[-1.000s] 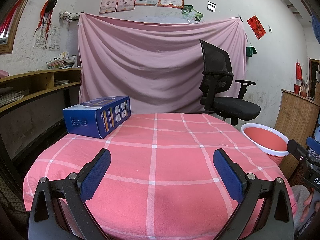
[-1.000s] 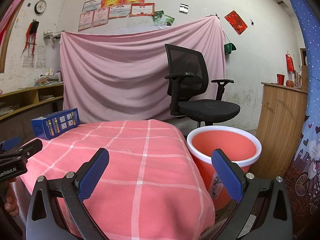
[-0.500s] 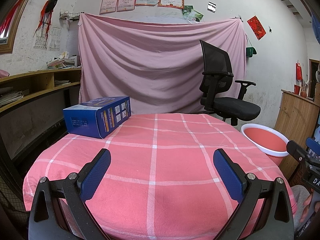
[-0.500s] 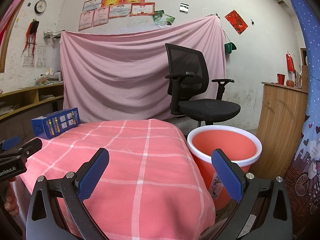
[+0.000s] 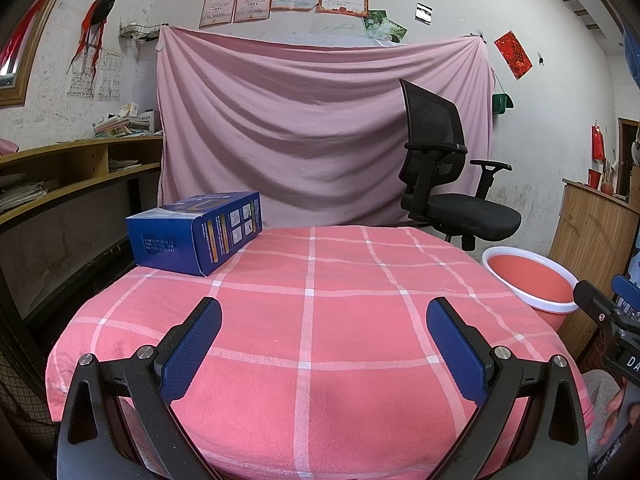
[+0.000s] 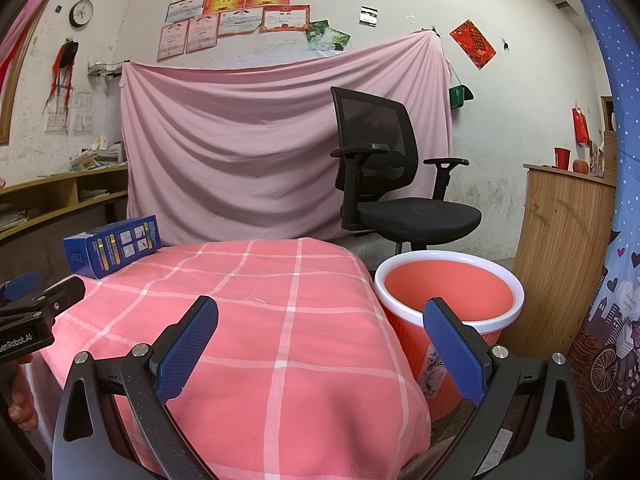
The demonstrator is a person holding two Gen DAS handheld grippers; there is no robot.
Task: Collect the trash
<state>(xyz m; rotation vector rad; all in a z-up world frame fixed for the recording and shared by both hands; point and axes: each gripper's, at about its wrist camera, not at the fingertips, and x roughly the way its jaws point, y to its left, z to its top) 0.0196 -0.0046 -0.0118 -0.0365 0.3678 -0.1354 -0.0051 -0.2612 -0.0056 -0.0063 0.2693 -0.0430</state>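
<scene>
Grippers left (image 5: 324, 338) and right (image 6: 320, 338) hover level over the checked surface (image 5: 344, 320), fingers spread and empty, blue box (image 5: 196, 232) far ahead to their left.

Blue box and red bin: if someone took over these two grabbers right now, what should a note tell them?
Left gripper: open, empty, over the near edge of the table.
Right gripper: open, empty, at the table's right near corner, beside the bin.
Box: lying at the table's far left corner, untouched.
Bin: on the floor right of the table; what shows of its inside looks empty.
Done: nothing yet.
Left: pick up the box, probably with the left gripper, and drop it in the bin.
</scene>
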